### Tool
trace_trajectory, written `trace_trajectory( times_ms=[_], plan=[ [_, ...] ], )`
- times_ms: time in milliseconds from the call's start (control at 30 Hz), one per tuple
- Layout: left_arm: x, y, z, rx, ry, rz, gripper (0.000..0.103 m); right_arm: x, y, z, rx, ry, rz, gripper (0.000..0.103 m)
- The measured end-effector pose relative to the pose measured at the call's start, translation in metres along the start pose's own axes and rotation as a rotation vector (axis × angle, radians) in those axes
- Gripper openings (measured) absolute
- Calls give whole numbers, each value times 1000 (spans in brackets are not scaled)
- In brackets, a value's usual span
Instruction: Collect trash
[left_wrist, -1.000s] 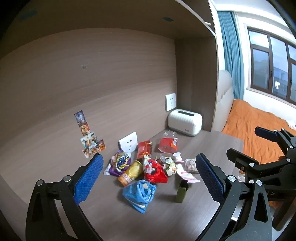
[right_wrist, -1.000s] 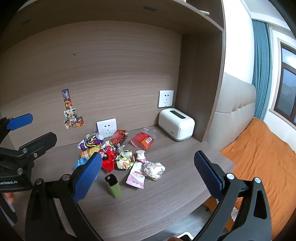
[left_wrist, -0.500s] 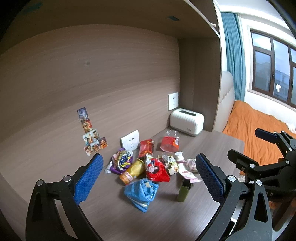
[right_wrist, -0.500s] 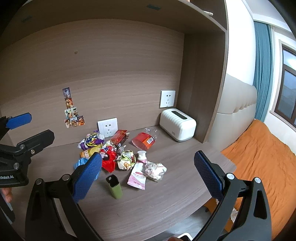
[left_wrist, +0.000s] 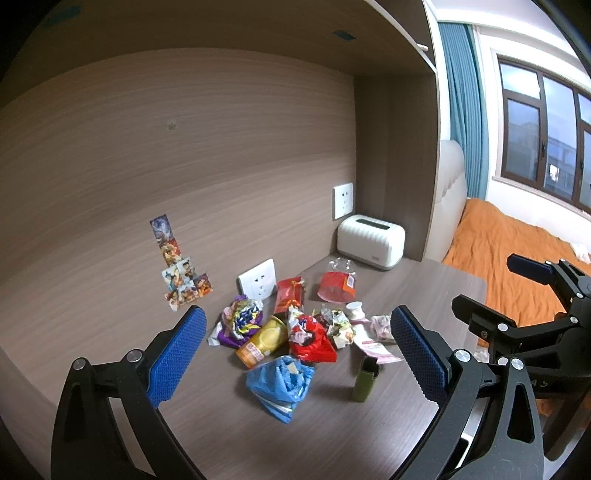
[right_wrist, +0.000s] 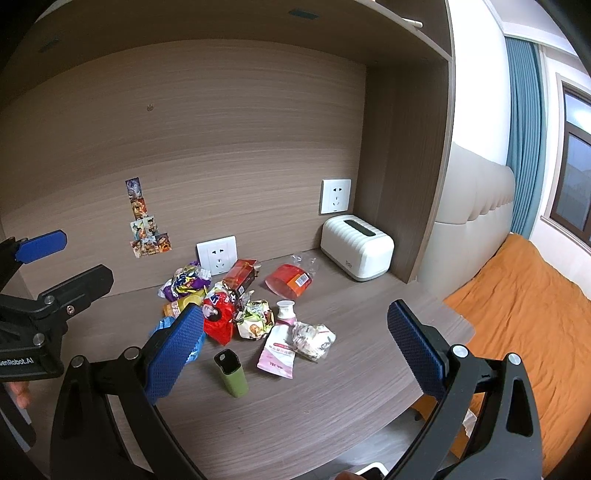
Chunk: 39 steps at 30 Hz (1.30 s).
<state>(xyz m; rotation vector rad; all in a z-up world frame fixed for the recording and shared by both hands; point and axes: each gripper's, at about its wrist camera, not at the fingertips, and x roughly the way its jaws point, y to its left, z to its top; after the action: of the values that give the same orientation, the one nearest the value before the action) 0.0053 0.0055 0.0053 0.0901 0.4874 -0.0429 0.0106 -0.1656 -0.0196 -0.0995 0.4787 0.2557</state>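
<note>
Both tools, left (left_wrist: 295, 354) & right (right_wrist: 295, 339), spread wide, empty; right finger hides pt of blue bag (right_wrist: 162, 326).

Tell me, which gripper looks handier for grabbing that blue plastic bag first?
Probably the left gripper: the blue plastic bag lies centred between its open fingers. In the right gripper view the bag sits off to the left, half hidden.

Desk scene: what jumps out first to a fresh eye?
A colourful trash pile sits mid-desk below the lower wall socket, with a red wrapper at its centre and a blue plastic bag at its near-left edge. A white toaster-shaped box stands in the back right corner. Both grippers hover open, empty.
</note>
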Motion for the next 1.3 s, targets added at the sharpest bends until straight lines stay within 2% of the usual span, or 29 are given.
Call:
trace_trajectory(
  times_ms=[1300],
  plan=[
    [11,1,-5,-20,26,-6,98,12,-1,1,6,15,16,99]
  ],
)
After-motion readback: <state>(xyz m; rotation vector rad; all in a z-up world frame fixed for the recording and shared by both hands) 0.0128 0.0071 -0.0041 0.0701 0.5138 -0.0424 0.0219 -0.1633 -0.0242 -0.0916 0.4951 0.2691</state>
